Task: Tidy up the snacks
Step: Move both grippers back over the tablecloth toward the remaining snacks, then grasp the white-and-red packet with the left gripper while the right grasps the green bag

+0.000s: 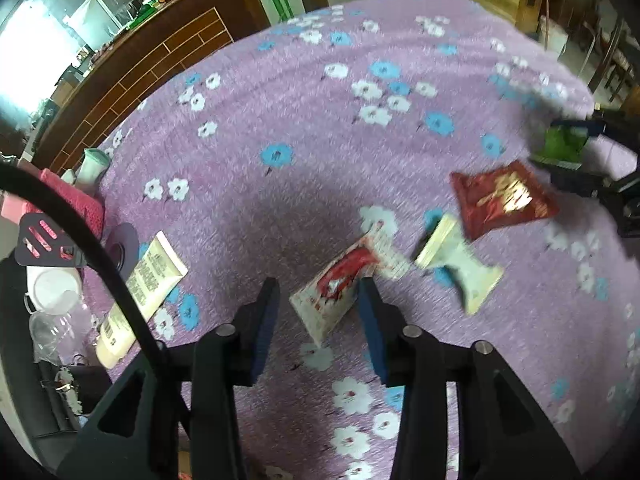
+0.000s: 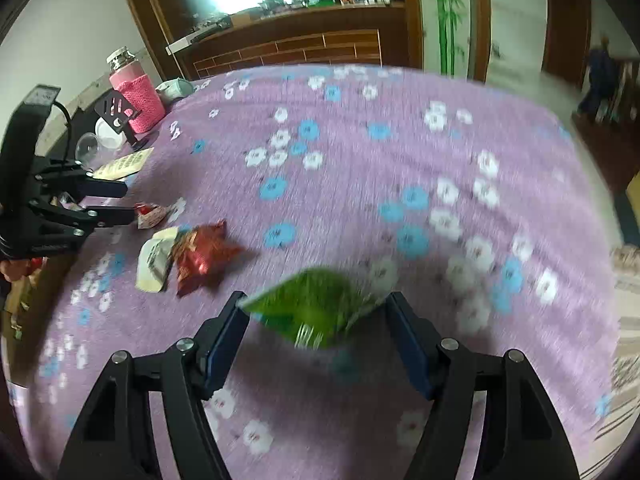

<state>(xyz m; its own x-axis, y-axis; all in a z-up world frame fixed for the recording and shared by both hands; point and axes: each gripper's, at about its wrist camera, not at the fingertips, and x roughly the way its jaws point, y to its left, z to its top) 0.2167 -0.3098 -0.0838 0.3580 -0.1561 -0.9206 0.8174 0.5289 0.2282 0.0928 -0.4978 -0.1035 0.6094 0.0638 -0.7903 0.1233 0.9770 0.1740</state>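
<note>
My left gripper (image 1: 318, 284) points down at the purple flowered cloth (image 1: 320, 140), jaws open around a white-and-red snack packet (image 1: 336, 292) that lies flat; only the right pad touches it. To its right lie a pale packet (image 1: 460, 264) and a dark red packet (image 1: 504, 200). My right gripper (image 2: 315, 298) holds a green packet (image 2: 312, 312) by its two edges, just above the cloth (image 2: 360, 160). The right wrist view also has the left gripper (image 2: 126, 201), the white-and-red packet (image 2: 152, 214), the pale packet (image 2: 154, 260) and the red packet (image 2: 200, 256). The left wrist view shows the right gripper (image 1: 544, 142) and green packet (image 1: 564, 144) at far right.
A cream tube (image 1: 148, 288) lies at the cloth's left edge. Beside it stand a black phone stand (image 1: 44, 244), a clear glass (image 1: 52, 328) and a bottle in a pink knit sleeve (image 2: 136, 96). A wooden counter (image 2: 288, 44) runs behind the table.
</note>
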